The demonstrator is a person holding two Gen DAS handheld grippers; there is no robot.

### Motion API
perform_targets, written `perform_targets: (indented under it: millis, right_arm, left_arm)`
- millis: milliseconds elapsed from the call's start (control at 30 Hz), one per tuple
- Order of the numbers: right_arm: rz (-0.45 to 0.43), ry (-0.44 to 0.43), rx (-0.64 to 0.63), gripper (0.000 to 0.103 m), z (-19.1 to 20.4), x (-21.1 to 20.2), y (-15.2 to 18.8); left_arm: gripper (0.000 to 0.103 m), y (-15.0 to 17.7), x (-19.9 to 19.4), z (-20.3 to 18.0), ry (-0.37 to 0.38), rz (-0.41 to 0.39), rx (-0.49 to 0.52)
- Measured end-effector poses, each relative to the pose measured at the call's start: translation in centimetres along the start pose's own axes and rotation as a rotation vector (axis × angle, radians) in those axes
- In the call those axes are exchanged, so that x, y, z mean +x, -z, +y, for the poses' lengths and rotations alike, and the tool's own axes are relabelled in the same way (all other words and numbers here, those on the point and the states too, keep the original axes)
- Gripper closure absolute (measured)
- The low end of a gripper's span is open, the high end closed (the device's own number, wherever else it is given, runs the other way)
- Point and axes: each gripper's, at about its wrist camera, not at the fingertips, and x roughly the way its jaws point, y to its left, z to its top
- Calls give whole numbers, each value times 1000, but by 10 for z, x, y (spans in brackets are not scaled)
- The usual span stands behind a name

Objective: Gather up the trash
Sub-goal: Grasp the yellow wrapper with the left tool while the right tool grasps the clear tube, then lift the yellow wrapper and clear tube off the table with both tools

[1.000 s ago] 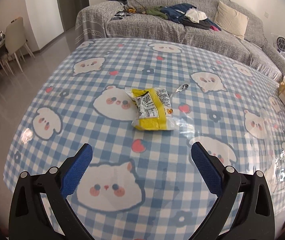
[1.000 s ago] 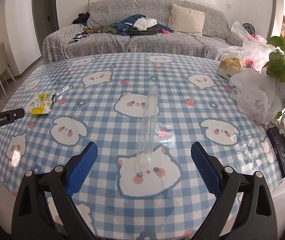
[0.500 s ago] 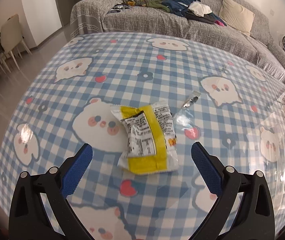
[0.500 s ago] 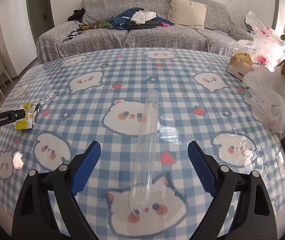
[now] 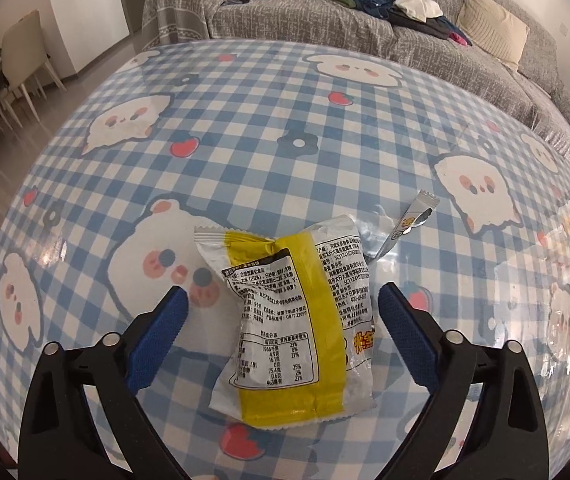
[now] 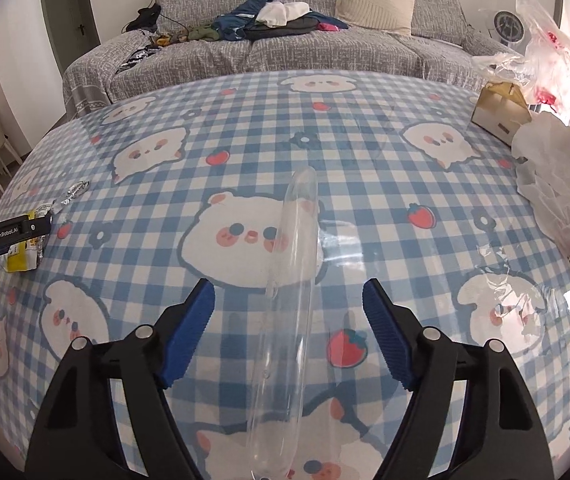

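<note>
The left gripper (image 5: 281, 312), narrowing but apart, straddles the yellow wrapper (image 5: 289, 320); the right gripper (image 6: 289, 316), also narrowing, straddles the clear tube (image 6: 289, 288), untouched.

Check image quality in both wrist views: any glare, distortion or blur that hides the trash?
Left wrist: sharp; fisheye bulges the table; glare patches right of the yellow snack wrapper, whose print stays readable. Right wrist: sharp; the clear plastic tube is see-through and hard to outline, with glare beside it; dark vignette in the corners.
</note>
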Motion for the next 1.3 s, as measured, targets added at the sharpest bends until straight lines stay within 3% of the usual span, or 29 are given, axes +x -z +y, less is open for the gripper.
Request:
perform_targets:
  millis: [200, 267, 400, 667, 1300]
  right_arm:
    - [29, -1, 3, 45, -1, 8, 1]
    - [38, 1, 4, 52, -1, 10, 1]
    - [38, 33, 0, 77, -2, 12, 1]
    - [38, 34, -1, 78, -3, 12, 1]
    - [-1, 31, -4, 78, -1, -14, 4]
  left_arm:
    - [34, 1, -3, -4, -32, -9, 10]
    - [45, 2, -6, -6, -31, -8, 17]
    - [57, 3, -9, -10, -24, -3, 25]
    - [64, 3, -10, -9, -23, -8, 16]
    - [65, 16, -37, -16, 39, -45, 24]
